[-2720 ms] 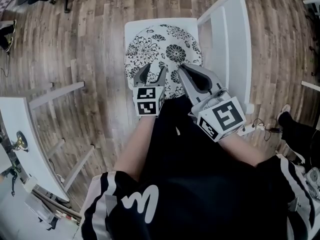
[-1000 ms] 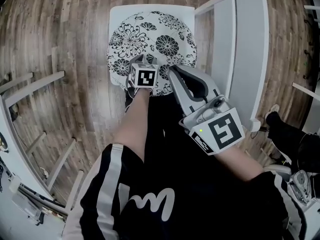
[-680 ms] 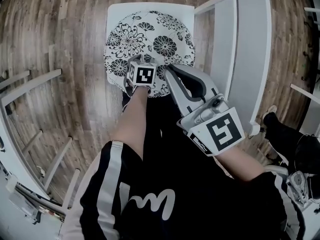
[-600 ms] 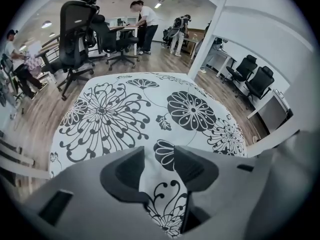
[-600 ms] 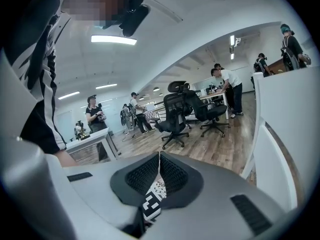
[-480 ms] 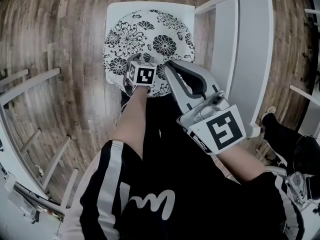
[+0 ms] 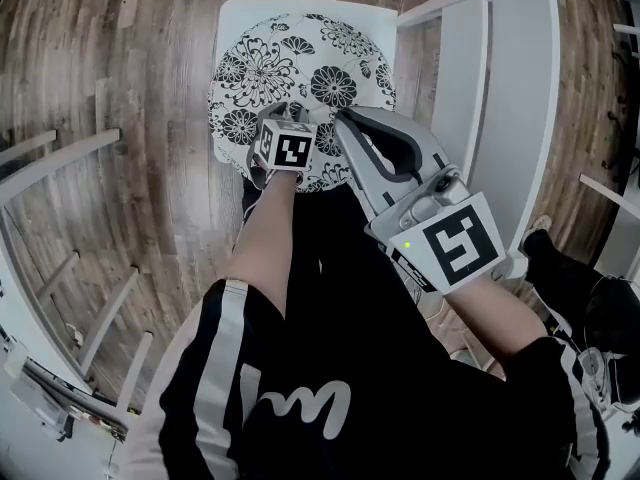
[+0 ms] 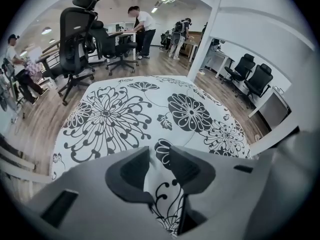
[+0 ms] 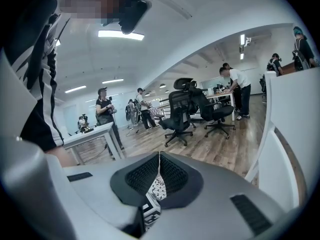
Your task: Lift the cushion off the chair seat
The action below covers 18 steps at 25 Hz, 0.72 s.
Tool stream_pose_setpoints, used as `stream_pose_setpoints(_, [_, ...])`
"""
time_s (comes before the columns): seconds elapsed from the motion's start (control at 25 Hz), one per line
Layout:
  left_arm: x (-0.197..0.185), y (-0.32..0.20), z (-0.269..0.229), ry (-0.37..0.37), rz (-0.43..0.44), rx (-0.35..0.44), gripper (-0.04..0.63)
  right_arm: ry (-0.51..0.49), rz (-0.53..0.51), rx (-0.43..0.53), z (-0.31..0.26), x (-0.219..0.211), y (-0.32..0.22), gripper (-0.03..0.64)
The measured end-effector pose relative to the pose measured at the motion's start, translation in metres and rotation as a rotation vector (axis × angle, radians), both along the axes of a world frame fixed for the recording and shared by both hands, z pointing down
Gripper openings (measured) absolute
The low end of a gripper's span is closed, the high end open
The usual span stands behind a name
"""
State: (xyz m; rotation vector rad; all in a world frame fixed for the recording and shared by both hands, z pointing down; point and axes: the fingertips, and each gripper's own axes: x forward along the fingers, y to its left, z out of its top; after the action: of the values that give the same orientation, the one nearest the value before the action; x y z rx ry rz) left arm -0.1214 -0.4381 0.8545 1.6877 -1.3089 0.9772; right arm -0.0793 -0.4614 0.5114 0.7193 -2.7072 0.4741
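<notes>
Above a wood-plank office floor, the flowered cushion (image 7: 300, 58) is pictured resting on the white chair seat (image 7: 232, 16), its near edge clamped between the shut jaws of the right gripper (image 9: 159, 159) and pinched by the left gripper (image 8: 159, 154), whose jaws have just been closing, apparently so that it can be raised evenly.

I take the chair (image 7: 232, 16) as my mark. Its white backrest (image 7: 510, 88) walls off the right side, so no tool passes there. Left of the chair and beyond it lies open wood floor (image 7: 130, 58). Farther left stands a white frame (image 7: 50, 158), well apart.
</notes>
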Motion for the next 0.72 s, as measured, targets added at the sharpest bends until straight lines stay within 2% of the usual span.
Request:
stream_pose_setpoints(0.36, [-0.003, -0.001, -0.001, 0.032, -0.04, 0.009, 0.089, 0.009, -0.05, -0.041, 0.017, -0.003, 0.025, 0.021])
stream_pose_setpoints(0.6, [-0.004, -0.001, -0.003, 0.05, -0.038, 0.013, 0.056, 0.002, -0.016, -0.056, 0.02, -0.002, 0.029, 0.021])
stream_pose_setpoints(0.72, [-0.004, -0.002, -0.005, 0.08, -0.064, 0.02, 0.028, 0.007, -0.03, -0.062, 0.02, -0.005, 0.031, 0.021])
